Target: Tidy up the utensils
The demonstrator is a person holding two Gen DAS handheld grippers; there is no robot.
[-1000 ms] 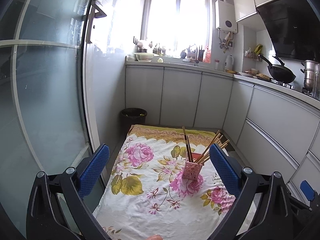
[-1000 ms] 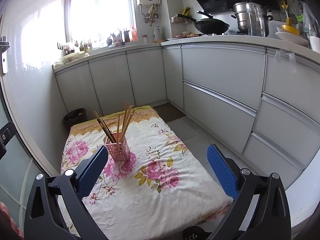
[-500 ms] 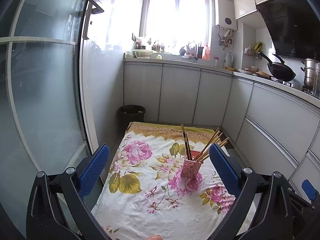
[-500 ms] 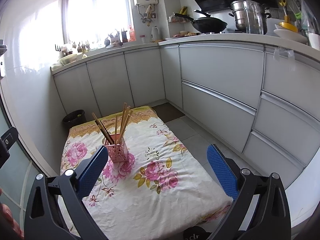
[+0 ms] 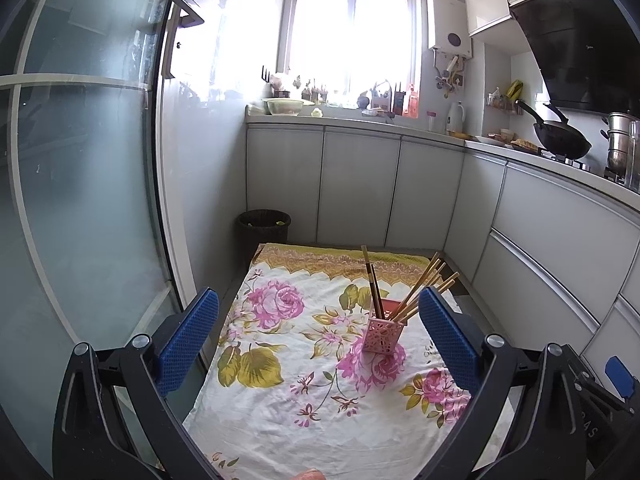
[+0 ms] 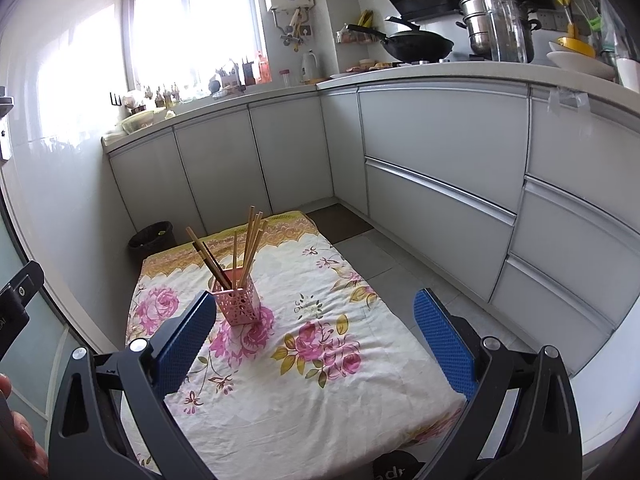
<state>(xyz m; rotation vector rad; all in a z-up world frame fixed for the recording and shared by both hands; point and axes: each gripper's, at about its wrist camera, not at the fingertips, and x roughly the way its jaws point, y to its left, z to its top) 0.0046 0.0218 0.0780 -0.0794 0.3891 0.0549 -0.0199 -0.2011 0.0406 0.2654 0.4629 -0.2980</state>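
A pink perforated utensil holder (image 5: 383, 335) (image 6: 239, 304) stands upright on a floral cloth (image 5: 312, 364) (image 6: 304, 364) that covers a low table. Several wooden chopsticks (image 5: 416, 292) (image 6: 250, 240) lean out of its top, two of them dark. My left gripper (image 5: 316, 344) is open and held above the near end of the cloth, well short of the holder. My right gripper (image 6: 314, 344) is also open and empty, with the holder just past its left pad (image 6: 184, 340).
White kitchen cabinets (image 5: 360, 188) (image 6: 440, 168) run along the back and right. A dark waste bin (image 5: 264, 228) (image 6: 153, 238) sits beyond the table's far left corner. A glass door (image 5: 80, 200) stands close on the left. A wok (image 6: 416, 46) and pots rest on the counter.
Both cameras have tilted and drawn back slightly, so the holder sits a little lower and nearer in each view. Both grippers stay open and empty.
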